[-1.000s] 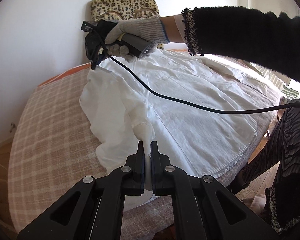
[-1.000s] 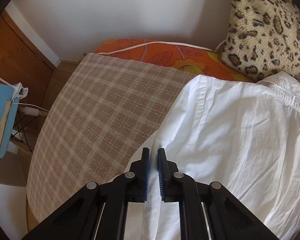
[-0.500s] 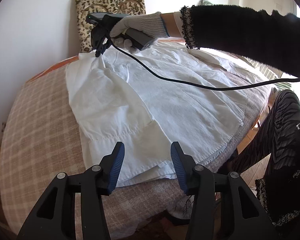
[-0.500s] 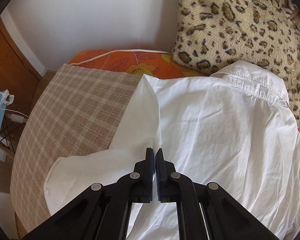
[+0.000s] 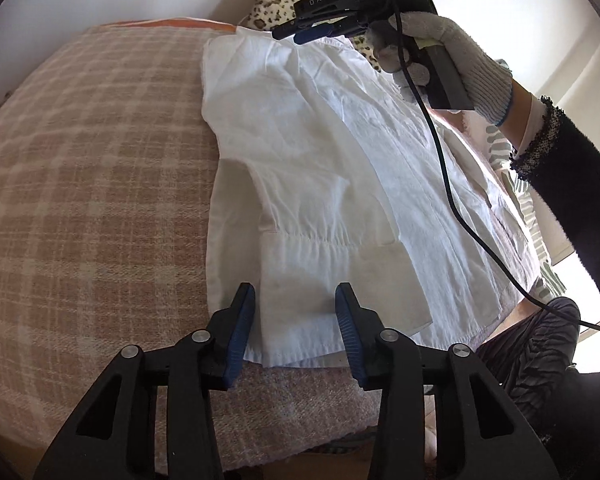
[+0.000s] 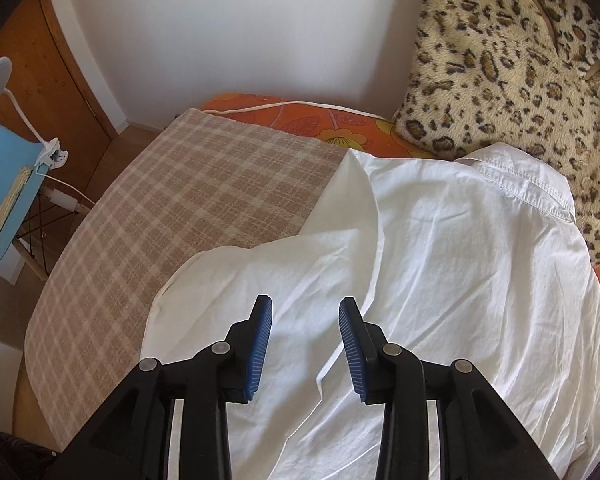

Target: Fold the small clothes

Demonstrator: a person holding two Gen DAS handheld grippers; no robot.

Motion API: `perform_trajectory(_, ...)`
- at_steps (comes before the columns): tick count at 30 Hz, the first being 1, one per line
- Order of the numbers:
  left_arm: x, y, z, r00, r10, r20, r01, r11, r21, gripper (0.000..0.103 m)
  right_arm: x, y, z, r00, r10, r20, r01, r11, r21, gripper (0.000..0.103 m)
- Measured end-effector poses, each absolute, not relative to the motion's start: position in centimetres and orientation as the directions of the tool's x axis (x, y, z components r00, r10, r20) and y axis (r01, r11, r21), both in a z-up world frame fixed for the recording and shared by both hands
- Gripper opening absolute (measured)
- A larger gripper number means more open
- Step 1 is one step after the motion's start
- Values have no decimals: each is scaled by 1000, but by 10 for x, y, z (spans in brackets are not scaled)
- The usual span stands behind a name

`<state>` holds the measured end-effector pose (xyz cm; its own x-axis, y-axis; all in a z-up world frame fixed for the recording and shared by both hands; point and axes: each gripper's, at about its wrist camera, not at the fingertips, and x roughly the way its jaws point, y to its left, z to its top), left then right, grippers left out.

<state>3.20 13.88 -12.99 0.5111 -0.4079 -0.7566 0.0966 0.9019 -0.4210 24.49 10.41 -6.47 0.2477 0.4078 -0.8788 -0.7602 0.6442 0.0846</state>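
Both the left gripper [image 5: 295, 312] and right gripper [image 6: 305, 334] hover with jaws spread, grasping nothing, the white shirt [image 5: 340, 168] lying directly beneath them (sleeve folded inward), seemingly freed to settle flat.

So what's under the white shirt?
The white shirt lies on a brown checked blanket, which shows beside it. At the far end an orange flowery cover peeks out beneath the blanket. Whatever sits directly under the shirt's middle is covered.
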Motion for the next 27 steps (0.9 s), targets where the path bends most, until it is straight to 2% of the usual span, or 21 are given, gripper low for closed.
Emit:
perform_trajectory(1,33,139,-131,504,-421,-754,96,895,-435,0,237,110,-66,252,398,-882,-777,626,60,37)
perform_trajectory(5,23,149,-113,545,-484,-685,97,847,-522,0,222,118,-80,258,360,-897,-795,607,15,37)
perform_trajectory(8,10,155,-92,599,-479,-642,120,846,-519,0,223,116,-92,269,322,-908,-788,616,-15,37)
perform_trajectory(14,20,158,-120,520,-445,-729,77,874,-479,0,213,98,-82,291,308,-906,-785,618,-42,37)
perform_trajectory(17,20,161,-126,503,-455,-735,72,870,-489,0,195,74,-68,240,346,-907,-776,630,35,44)
perform_trajectory(23,18,165,-123,517,-464,-719,62,859,-509,0,118,19,-69,6,426,-905,-770,579,267,44)
perform_trajectory(27,18,164,-121,523,-462,-716,59,858,-510,0,71,0,-84,-181,463,-868,-704,556,443,46)
